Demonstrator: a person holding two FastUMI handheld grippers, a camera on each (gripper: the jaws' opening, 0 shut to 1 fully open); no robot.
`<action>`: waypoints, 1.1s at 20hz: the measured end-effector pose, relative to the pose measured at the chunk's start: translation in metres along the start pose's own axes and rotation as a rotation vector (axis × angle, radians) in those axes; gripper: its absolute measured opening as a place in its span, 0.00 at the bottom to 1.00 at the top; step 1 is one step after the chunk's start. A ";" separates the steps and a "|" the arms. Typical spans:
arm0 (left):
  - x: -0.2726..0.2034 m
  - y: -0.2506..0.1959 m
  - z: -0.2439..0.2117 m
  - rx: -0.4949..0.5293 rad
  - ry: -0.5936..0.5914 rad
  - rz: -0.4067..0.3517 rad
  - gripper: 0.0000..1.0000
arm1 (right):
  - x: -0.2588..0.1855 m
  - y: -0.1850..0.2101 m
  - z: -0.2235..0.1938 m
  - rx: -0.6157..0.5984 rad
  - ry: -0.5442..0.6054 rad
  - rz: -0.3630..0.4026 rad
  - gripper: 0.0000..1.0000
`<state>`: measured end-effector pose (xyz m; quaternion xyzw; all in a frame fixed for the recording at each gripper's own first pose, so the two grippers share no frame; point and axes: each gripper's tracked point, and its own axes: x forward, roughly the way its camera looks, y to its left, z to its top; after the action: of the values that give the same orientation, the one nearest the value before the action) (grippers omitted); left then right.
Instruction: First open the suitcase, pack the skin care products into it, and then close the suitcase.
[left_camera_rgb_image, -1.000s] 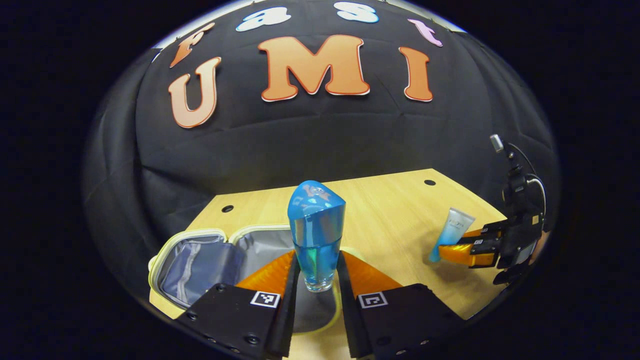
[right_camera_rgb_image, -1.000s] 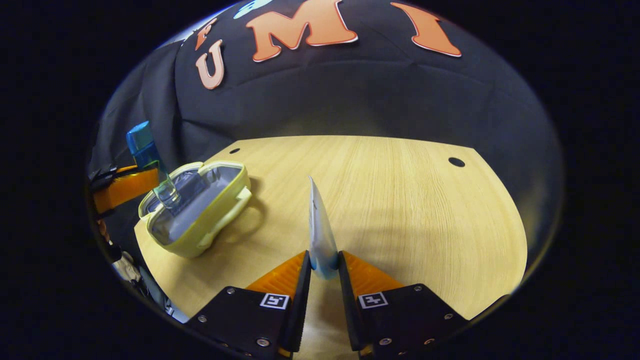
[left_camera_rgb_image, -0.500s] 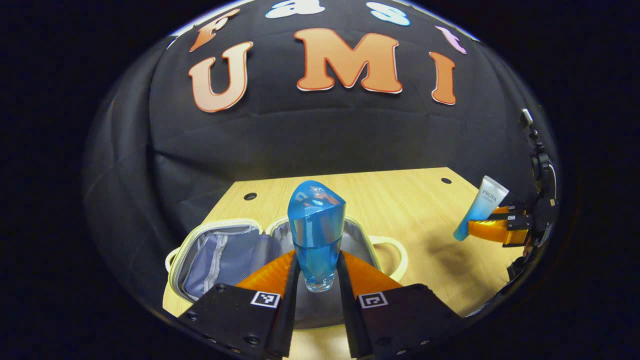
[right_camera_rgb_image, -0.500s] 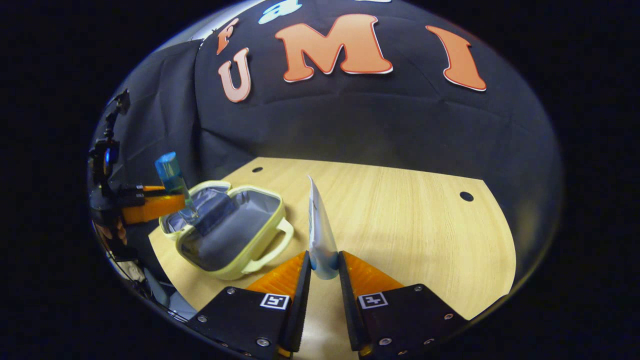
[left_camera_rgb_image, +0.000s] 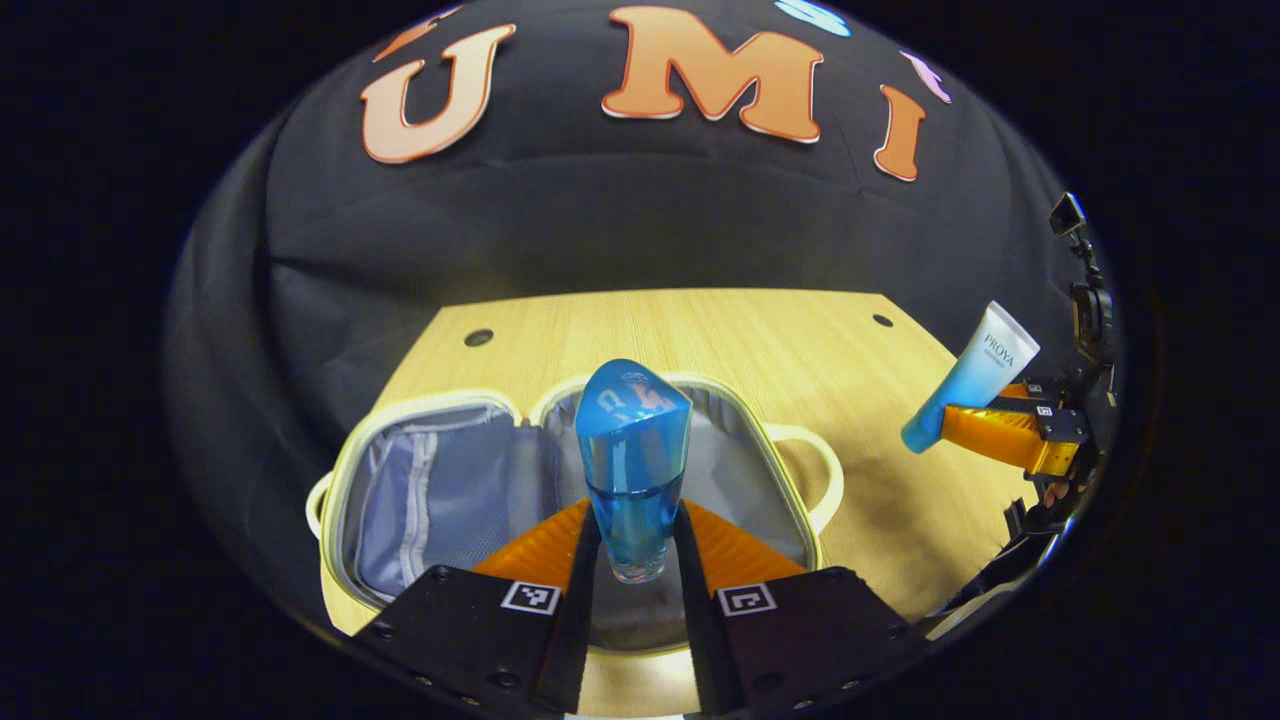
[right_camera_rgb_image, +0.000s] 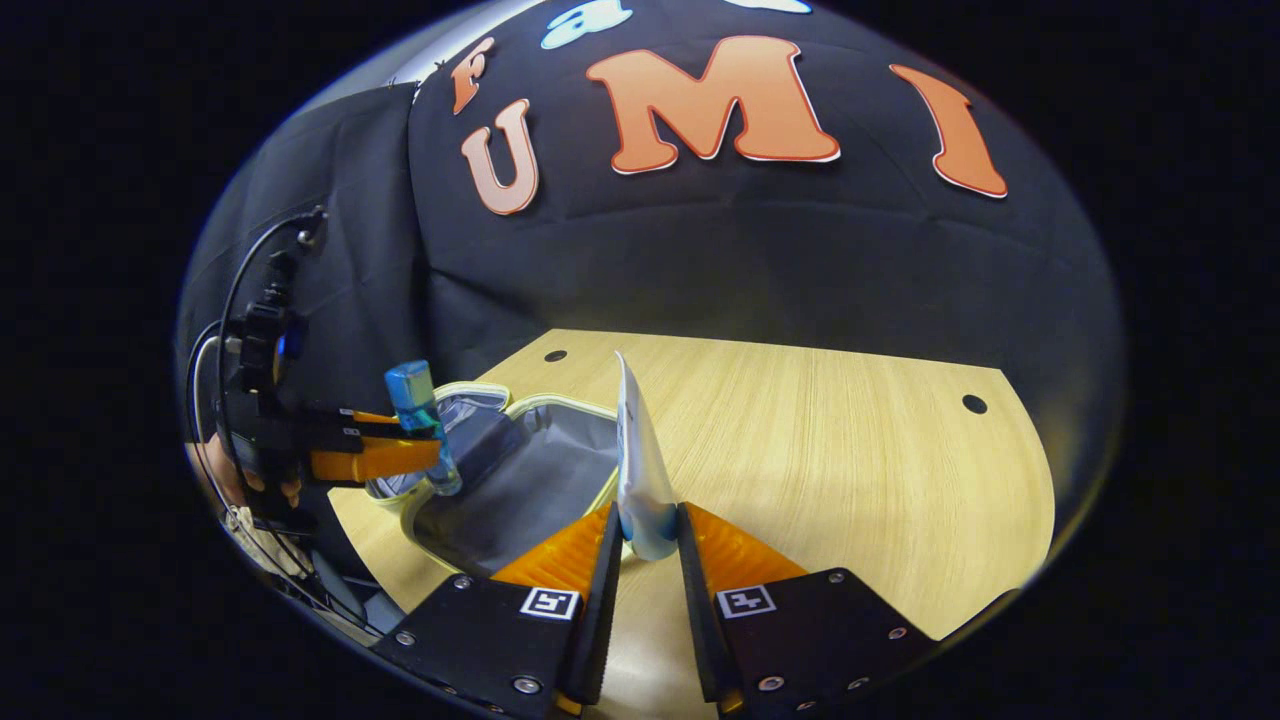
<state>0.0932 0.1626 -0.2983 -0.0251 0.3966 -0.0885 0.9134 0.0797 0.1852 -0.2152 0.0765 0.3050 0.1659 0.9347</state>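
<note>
The left gripper (left_camera_rgb_image: 630, 560) is squeezing the bottom of a blue bottle (left_camera_rgb_image: 632, 450), one finger on each side. The bottle is standing up between the fingers, likely so nothing spills. Just past them, underneath, the suitcase (left_camera_rgb_image: 440, 490) is lying wide open on the table (left_camera_rgb_image: 700, 330), ready for packing. Off to the right, farther away, the other gripper is carrying a tube.

The right gripper (right_camera_rgb_image: 648, 560) is pinching that tube (right_camera_rgb_image: 638, 460), both fingers pressing its thick end, thin edge facing the camera. The open suitcase is lying just ahead to the left.

The left gripper view is showing the tube's flat front and both case halves. The right gripper view is showing the bottle hanging over the case's left side.
</note>
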 end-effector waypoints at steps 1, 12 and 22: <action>0.005 0.001 -0.010 0.012 0.035 -0.010 0.42 | 0.003 0.005 0.000 0.007 0.000 0.001 0.36; 0.058 -0.002 -0.071 -0.003 0.300 -0.099 0.42 | 0.017 0.038 -0.009 0.078 0.047 0.007 0.36; 0.088 -0.001 -0.088 -0.114 0.424 -0.086 0.42 | 0.043 0.057 -0.021 0.113 0.107 0.008 0.36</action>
<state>0.0875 0.1476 -0.4220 -0.0745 0.5827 -0.1079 0.8021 0.0852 0.2548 -0.2418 0.1213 0.3629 0.1562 0.9106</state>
